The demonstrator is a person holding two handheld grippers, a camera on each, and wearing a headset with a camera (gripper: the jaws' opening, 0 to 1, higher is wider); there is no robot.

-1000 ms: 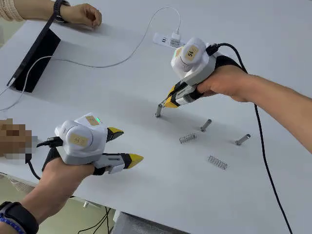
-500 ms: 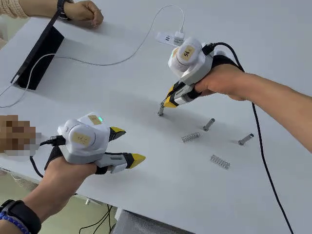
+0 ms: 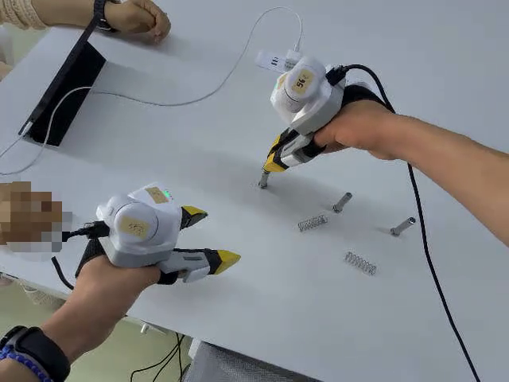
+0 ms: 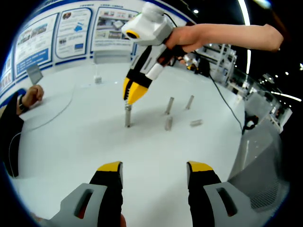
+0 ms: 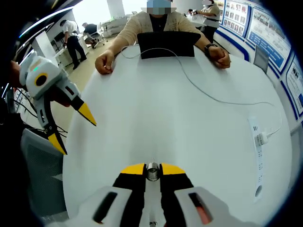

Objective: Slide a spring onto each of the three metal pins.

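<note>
Pinching spring [image 5: 152, 171] over pin [image 3: 263, 181], right claw [image 3: 270, 167]; left claw [image 3: 219, 235] wide; loose springs [image 3: 312, 224] nearby.

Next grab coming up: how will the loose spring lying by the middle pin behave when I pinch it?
The spring lies on its side on the smooth table, so a nudge would probably roll it. Its thin open coils look light and would likely flex if pinched hard.
</note>
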